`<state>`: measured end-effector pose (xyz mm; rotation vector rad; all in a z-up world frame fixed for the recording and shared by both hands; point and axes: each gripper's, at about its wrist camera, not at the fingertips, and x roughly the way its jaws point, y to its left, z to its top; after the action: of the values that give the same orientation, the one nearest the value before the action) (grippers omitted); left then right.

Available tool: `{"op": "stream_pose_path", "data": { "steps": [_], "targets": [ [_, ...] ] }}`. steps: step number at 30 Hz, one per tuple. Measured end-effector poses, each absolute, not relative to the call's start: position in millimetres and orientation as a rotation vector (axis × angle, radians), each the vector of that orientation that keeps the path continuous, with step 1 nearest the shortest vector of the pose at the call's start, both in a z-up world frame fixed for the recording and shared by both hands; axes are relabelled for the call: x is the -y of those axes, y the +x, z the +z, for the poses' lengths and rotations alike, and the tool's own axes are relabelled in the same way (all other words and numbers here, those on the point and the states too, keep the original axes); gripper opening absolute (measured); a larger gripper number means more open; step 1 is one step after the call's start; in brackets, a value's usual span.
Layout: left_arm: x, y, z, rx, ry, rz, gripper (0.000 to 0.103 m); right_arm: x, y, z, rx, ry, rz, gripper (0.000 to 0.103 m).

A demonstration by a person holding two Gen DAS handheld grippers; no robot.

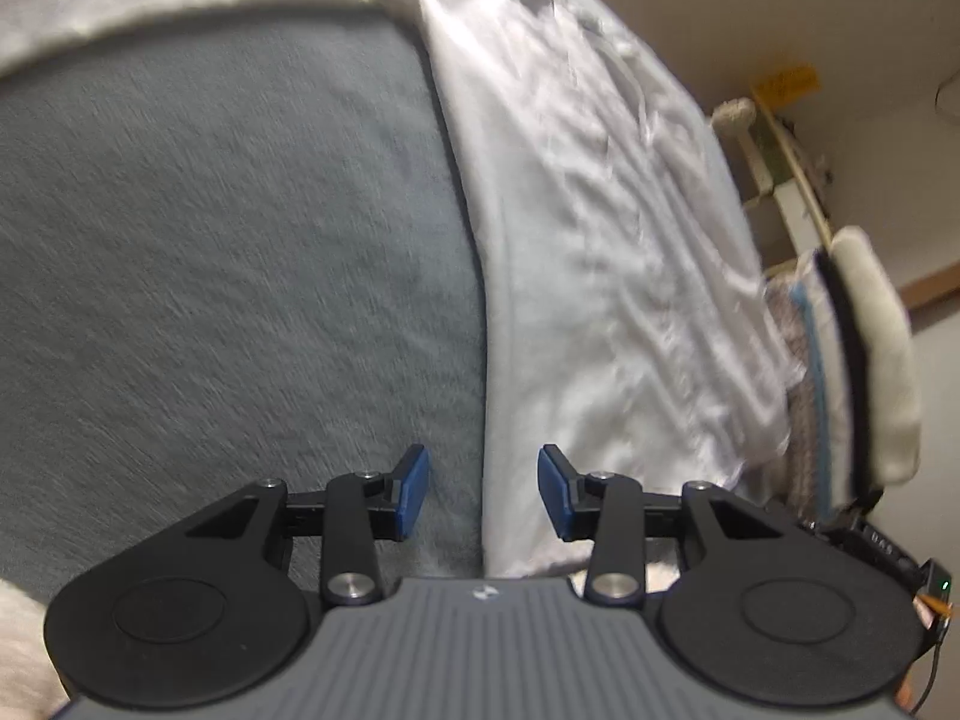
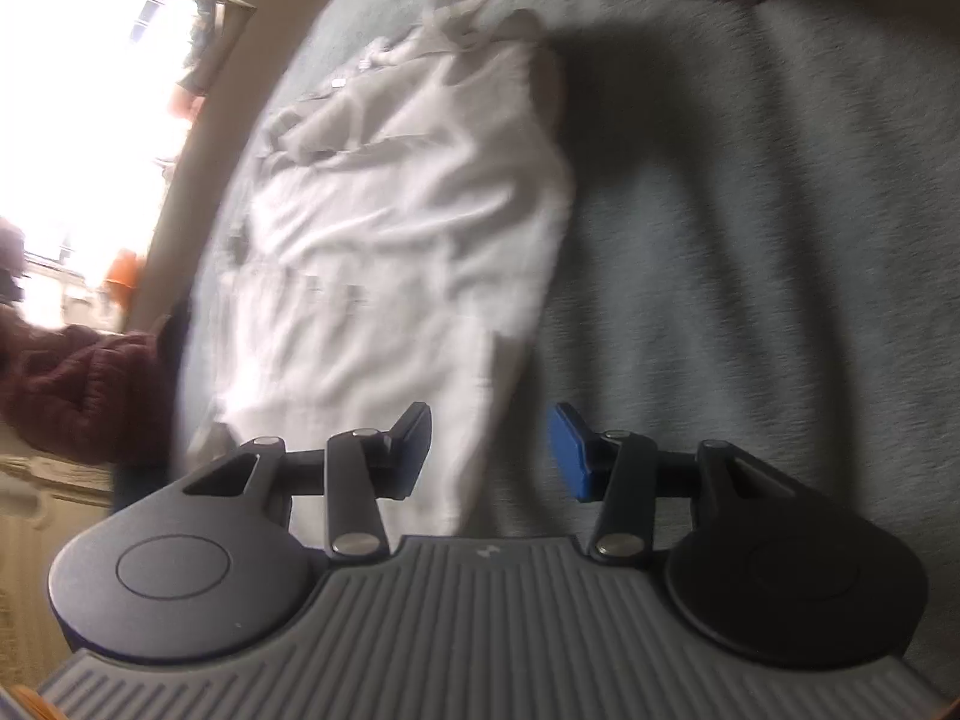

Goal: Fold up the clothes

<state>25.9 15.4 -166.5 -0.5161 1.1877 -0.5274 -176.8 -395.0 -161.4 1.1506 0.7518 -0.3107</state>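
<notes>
- Only the left wrist view shows the right edge of the frame, where a pale shelf unit (image 1: 780, 162) stands against a wall, with a stack of folded textiles (image 1: 816, 360) and a cream cushion (image 1: 882, 348) in front of it.
- Only the right wrist view shows a bright window (image 2: 90, 120) in the upper left of the frame and, below it at the left edge, a dark red knitted sleeve (image 2: 78, 396).
- The white garment (image 1: 600, 252) lies spread on a grey-blue blanket (image 1: 228, 252); in the left wrist view it fills the centre and right of the frame, its straight hem running down the middle to the bottom.
- In the right wrist view the white garment (image 2: 396, 228) runs from the upper centre down to the lower centre, rumpled at its far end with bunched folds, smoother and flatter toward the near end.
- The cloth is creased all over; both views are blurred, so finer detail cannot be told.
- The left gripper (image 1: 483, 492) has its blue-padded fingers (image 1: 414, 492) wide apart and holds nothing; the hem passes between them, one finger over the blanket, the other over the cloth.
- The right gripper (image 2: 489, 450) also has its fingers (image 2: 570, 450) wide apart and empty, with the garment's near edge between them over the grey-blue blanket (image 2: 750, 240).
</notes>
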Motion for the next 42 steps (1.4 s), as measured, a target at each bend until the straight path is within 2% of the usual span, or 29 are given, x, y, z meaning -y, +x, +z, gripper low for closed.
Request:
{"op": "stream_pose_path", "data": {
  "steps": [8, 12, 14, 16, 17, 22, 25, 29, 37, 38, 40, 41, 42],
  "targets": [
    [-79.5, 55.7, -135.3, -1.042, -0.604, -0.317, 0.043, 342.8, -122.2, -139.2, -0.842, 1.029, -0.131, 0.045],
    [-104.2, 80.4, -107.2, -0.979, -0.457, -0.243, 0.044, 309.9, -90.9, -127.8, -0.903, 0.927, -0.042, 0.045],
    [-112.1, 94.4, -90.5, -0.937, -0.337, -0.223, 0.048, 276.5, -71.9, -120.6, -0.938, 0.759, 0.016, 0.045],
    [-109.8, 108.5, -84.2, -0.931, -0.179, -0.216, 0.057, 241.7, -52.6, -113.3, -0.968, 0.581, 0.075, 0.046],
    [-107.7, 115.4, -82.4, -0.931, -0.094, -0.212, 0.058, 224.6, -42.8, -112.2, -0.979, 0.485, 0.094, 0.046],
    [-92.1, 135.0, -109.8, -0.931, 0.158, -0.236, 0.058, 148.0, -8.5, -127.0, -1.028, -0.006, 0.138, 0.047],
    [-79.9, 139.4, -135.4, -0.94, 0.274, -0.239, 0.057, 123.8, -3.8, -150.7, -1.088, -0.195, 0.144, 0.047],
    [-81.4, 138.3, -153.9, -0.93, 0.357, -0.221, 0.053, 118.0, 0.4, -163.7, -1.136, -0.281, 0.107, 0.049],
    [-104.0, 134.1, -161.2, -0.881, 0.375, -0.189, 0.052, 125.5, 11.8, -170.8, -1.16, -0.343, 0.044, 0.049],
    [-105.1, 132.5, -162.4, -0.872, 0.383, -0.192, 0.05, 126.1, 12.4, -172.3, -1.164, -0.343, 0.042, 0.049],
    [-103.2, 130.8, -163.2, -0.857, 0.394, -0.189, 0.03, 128.6, 15.7, -174.0, -1.175, -0.326, 0.044, 0.048],
    [-101.7, 130.2, -163.5, -0.85, 0.399, -0.186, 0.025, 129.8, 17.4, -174.9, -1.182, -0.316, 0.045, 0.048],
    [-100.9, 131.0, -163.5, -0.846, 0.396, -0.176, 0.013, 131.1, 19.1, -175.7, -1.188, -0.306, 0.046, 0.045]
  ]
}}
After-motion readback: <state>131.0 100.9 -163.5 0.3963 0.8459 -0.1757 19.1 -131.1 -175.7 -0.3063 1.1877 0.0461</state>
